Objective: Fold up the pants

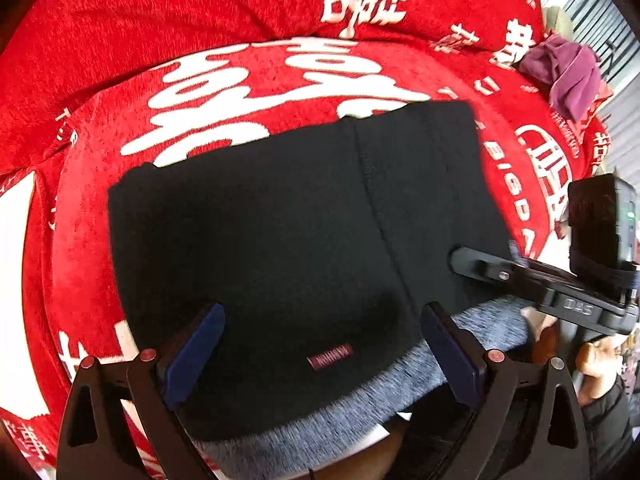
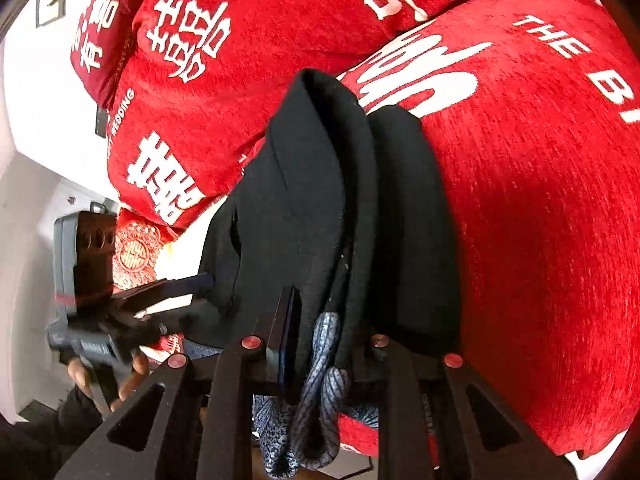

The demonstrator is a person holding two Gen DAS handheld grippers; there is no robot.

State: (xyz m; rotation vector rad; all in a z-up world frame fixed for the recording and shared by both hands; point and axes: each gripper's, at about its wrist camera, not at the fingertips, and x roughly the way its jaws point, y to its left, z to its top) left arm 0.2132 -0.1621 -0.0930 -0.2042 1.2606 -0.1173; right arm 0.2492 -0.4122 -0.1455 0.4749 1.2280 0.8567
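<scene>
On the red blanket (image 1: 280,8), folded black pants (image 1: 280,216), grey waistband nearest, left tongs (image 1: 320,344) spread, right tongs (image 2: 320,320) pinching waistband.

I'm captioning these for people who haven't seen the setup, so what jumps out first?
The bright red blanket with big white characters fills the background in both views. On it lie the folded black pants, their grey heathered waistband nearest the left wrist camera. The left gripper stands wide open over that waistband, while the right gripper is pinched on the bunched pants' edge.
</scene>
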